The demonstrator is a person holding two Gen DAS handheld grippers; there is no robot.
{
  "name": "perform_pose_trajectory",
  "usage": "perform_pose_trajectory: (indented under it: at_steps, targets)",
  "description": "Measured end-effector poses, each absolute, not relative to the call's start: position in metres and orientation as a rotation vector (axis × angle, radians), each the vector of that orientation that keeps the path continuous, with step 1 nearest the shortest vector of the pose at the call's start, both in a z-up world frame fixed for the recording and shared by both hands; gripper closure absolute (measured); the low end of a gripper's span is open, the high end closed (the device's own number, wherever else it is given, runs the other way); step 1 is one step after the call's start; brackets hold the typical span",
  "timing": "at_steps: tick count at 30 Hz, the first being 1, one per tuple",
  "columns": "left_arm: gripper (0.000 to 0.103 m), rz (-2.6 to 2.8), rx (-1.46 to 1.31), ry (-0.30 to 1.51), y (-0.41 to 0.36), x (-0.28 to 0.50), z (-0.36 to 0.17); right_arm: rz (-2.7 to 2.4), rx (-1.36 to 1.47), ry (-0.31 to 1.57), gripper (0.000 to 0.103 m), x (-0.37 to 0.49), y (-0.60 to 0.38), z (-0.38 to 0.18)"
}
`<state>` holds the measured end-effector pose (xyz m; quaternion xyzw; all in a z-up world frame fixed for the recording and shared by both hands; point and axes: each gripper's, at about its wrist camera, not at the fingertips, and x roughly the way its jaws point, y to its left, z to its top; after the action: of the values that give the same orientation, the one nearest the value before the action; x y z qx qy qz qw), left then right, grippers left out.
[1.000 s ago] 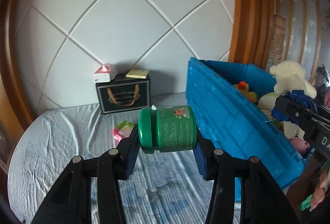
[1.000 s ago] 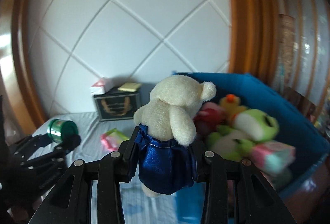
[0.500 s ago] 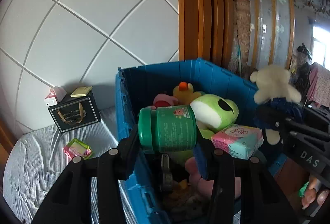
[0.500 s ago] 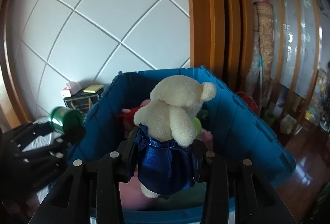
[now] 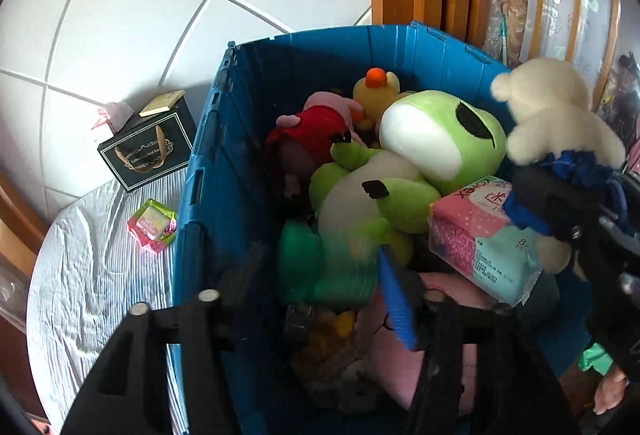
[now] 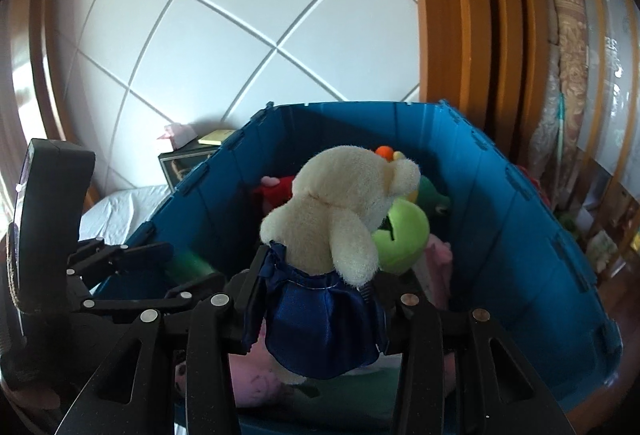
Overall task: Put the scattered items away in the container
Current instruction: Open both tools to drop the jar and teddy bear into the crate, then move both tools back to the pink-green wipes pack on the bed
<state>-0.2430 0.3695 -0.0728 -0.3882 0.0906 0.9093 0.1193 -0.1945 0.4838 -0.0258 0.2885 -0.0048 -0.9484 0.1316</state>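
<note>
My left gripper (image 5: 320,287) hangs over the blue crate (image 5: 304,35), and its jaws are opening. The green jar (image 5: 324,263) shows as a blur between the pads, with a gap on each side, above the toys in the crate. In the right wrist view the jar (image 6: 192,262) is a green smear just inside the crate's left wall. My right gripper (image 6: 320,299) is shut on a cream teddy bear in a blue satin dress (image 6: 340,211). It holds the bear upright above the crate (image 6: 360,107), near its front edge. The bear (image 5: 556,115) also shows at the right of the left wrist view.
The crate holds a green frog plush (image 5: 436,139), a red plush (image 5: 316,131), a yellow duck (image 5: 376,87) and a pink tissue pack (image 5: 480,235). On the striped bedsheet to its left lie a pink-green packet (image 5: 152,221) and a black box (image 5: 148,151). A wooden frame stands behind.
Both grippers moved from beside the crate to above it. The left jaws have spread and the green jar has slipped lower and blurred. The bear stays gripped.
</note>
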Motion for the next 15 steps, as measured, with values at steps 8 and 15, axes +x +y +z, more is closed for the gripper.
perform_pose_trajectory:
  at_steps: [8, 15]
  targets:
    - [0.026, 2.747, -1.026, 0.289, 0.357, -0.227, -0.053, -2.697, 0.838, -0.010, 0.055, -0.194, 0.464, -0.023]
    - [0.026, 2.774, -0.997, 0.246, 0.330, -0.216, -0.043, -2.707, 0.828, -0.040, 0.024, -0.191, 0.454, -0.016]
